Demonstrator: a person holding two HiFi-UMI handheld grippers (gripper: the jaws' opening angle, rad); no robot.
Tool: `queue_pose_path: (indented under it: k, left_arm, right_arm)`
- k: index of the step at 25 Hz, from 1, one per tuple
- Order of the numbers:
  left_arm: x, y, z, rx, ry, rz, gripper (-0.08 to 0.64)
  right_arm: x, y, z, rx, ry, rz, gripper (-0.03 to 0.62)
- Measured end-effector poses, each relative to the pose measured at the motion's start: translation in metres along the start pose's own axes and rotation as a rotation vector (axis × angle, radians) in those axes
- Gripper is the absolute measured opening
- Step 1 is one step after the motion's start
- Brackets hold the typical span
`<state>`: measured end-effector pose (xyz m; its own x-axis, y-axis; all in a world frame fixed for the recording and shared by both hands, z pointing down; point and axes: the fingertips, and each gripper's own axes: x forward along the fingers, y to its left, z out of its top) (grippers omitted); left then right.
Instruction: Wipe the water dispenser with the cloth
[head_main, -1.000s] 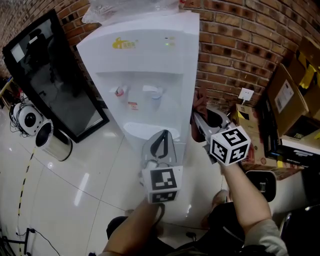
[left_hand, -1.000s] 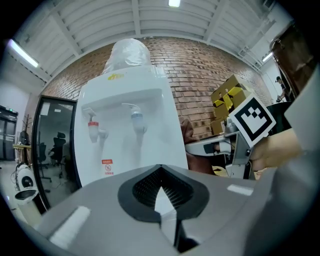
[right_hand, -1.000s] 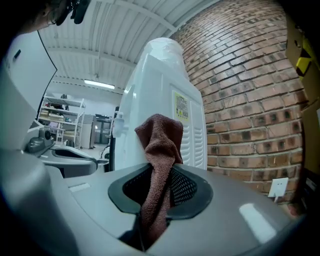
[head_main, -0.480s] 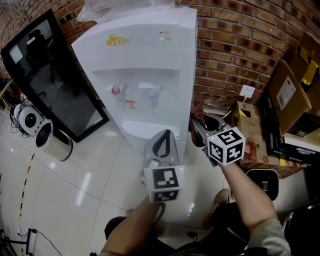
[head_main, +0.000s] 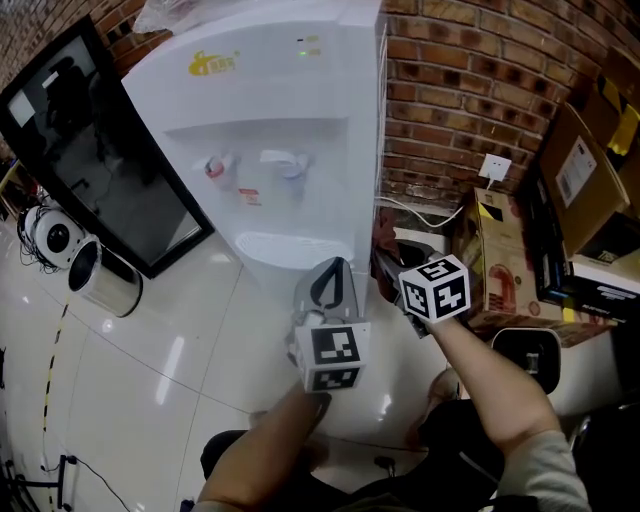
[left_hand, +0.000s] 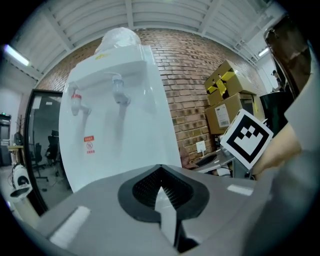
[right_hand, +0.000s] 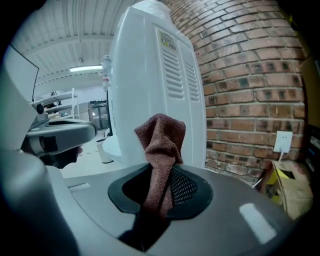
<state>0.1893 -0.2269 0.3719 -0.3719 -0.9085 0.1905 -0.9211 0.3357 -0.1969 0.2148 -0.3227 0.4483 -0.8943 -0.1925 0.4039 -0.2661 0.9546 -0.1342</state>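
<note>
The white water dispenser stands against the brick wall, its two taps above a drip tray. My right gripper is at the dispenser's right side, low down, shut on a brown cloth. In the right gripper view the cloth stands up out of the right gripper, next to the dispenser's vented side panel; whether it touches the panel I cannot tell. My left gripper hangs in front of the drip tray, shut and holding nothing. The left gripper view looks up along the left gripper at the dispenser front.
A black glass panel leans on the wall at the left, with a steel bin in front of it. Cardboard boxes and a wall socket crowd the right side. The floor is glossy white tile.
My right gripper has gone down along the dispenser's right side with the cloth in it. The left gripper has sunk a little in front of the dispenser.
</note>
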Motion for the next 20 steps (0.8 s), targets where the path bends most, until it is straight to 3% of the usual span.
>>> queue_pose_path:
  k: [3, 12, 20]
  left_arm:
    - [0.002, -0.004, -0.023, -0.069, 0.044, -0.001, 0.000]
    - [0.007, -0.021, -0.099, -0.060, 0.192, -0.016, 0.000]
    - [0.004, -0.039, -0.110, -0.043, 0.219, -0.065, 0.000]
  right_arm:
    - [0.009, -0.004, -0.020, 0.057, 0.043, 0.005, 0.101]
    - [0.043, -0.009, -0.100, 0.166, 0.199, 0.018, 0.102]
    - [0.071, -0.020, -0.172, 0.252, 0.351, 0.019, 0.101]
